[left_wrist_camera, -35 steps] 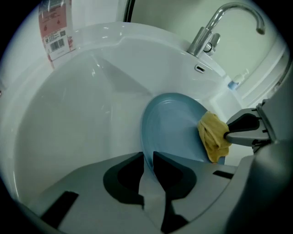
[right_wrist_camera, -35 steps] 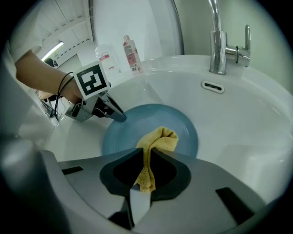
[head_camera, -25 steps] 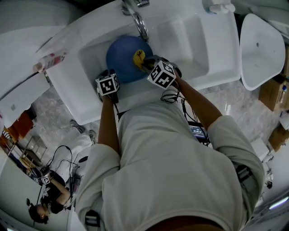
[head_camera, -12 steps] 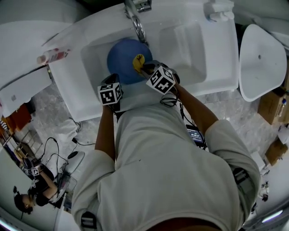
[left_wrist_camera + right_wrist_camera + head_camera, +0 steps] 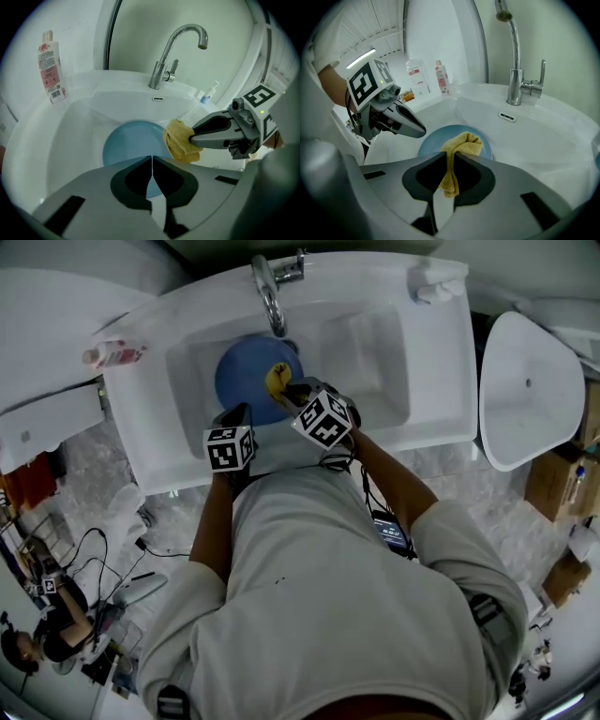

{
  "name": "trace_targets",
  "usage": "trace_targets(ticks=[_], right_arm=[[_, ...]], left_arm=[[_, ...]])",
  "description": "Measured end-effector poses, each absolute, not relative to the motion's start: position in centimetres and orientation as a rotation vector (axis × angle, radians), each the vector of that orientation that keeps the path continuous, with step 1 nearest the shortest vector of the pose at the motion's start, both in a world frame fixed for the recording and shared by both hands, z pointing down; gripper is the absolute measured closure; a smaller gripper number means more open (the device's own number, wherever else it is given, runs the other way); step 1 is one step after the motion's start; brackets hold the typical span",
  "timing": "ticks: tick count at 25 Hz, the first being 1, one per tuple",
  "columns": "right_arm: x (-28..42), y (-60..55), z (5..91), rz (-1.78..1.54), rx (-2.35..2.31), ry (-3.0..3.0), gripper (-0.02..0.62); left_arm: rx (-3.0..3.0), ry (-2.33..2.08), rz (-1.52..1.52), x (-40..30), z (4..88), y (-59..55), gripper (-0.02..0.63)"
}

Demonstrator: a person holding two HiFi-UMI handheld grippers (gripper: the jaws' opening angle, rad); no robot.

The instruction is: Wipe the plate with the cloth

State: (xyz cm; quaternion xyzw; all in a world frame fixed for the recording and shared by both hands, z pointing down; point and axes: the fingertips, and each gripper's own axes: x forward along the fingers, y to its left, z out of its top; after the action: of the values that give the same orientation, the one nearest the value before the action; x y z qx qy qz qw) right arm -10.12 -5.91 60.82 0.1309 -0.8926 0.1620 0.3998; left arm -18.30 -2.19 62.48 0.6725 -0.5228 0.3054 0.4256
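A round blue plate (image 5: 242,381) lies in the white sink (image 5: 394,418), below the faucet. My right gripper (image 5: 286,386) is shut on a crumpled yellow cloth (image 5: 277,378), which hangs over the plate's right side. In the right gripper view the cloth (image 5: 461,143) is pinched between the jaws, just above the plate (image 5: 433,140). My left gripper (image 5: 234,415) hovers over the sink's near rim, apart from the plate (image 5: 129,140). Its jaws are closing to a touch (image 5: 152,161) with nothing between them. The cloth (image 5: 178,140) shows to its right.
A chrome faucet (image 5: 267,292) arches over the back of the sink. A pink-labelled bottle (image 5: 112,355) lies on the left ledge and a soap dispenser (image 5: 436,285) stands at the back right. A second white basin (image 5: 525,390) stands to the right.
The left gripper has drawn back from the plate toward the sink's near rim and risen. The right gripper has lifted slightly with the cloth still in it.
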Motion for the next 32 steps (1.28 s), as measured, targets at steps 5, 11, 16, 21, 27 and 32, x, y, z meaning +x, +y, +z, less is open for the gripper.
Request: trace_targets(ticks=[5, 11, 16, 21, 27, 32], right_arm=[[-8.7, -5.9, 58.4, 0.405, 0.465, -2.262, 0.548], [-7.7, -4.6, 56.4, 0.447, 0.652, -2.253, 0.548], [-5.9, -2.1, 52.8, 0.457, 0.816, -2.250, 0.548], [-4.8, -1.3, 50.4, 0.434, 0.982, -2.285, 0.548], [-1.8, 1.1, 47.2, 0.441, 1.127, -2.275, 0.548], [0.7, 0.8, 44.2, 0.401, 1.179, -2.322, 0.548]], left_arm=[[1.761, -1.304, 0.712, -16.3, 60.2, -2.5, 0.581], [1.910, -1.329, 0.687, -16.0, 57.4, -1.6, 0.581], [2.021, -1.375, 0.571, -14.9, 52.8, 0.1, 0.581], [2.091, -1.396, 0.496, -14.6, 49.9, 0.6, 0.580], [2.136, -1.391, 0.413, -12.4, 47.7, 1.9, 0.580], [2.172, -1.442, 0.380, -10.4, 44.9, 1.8, 0.580]])
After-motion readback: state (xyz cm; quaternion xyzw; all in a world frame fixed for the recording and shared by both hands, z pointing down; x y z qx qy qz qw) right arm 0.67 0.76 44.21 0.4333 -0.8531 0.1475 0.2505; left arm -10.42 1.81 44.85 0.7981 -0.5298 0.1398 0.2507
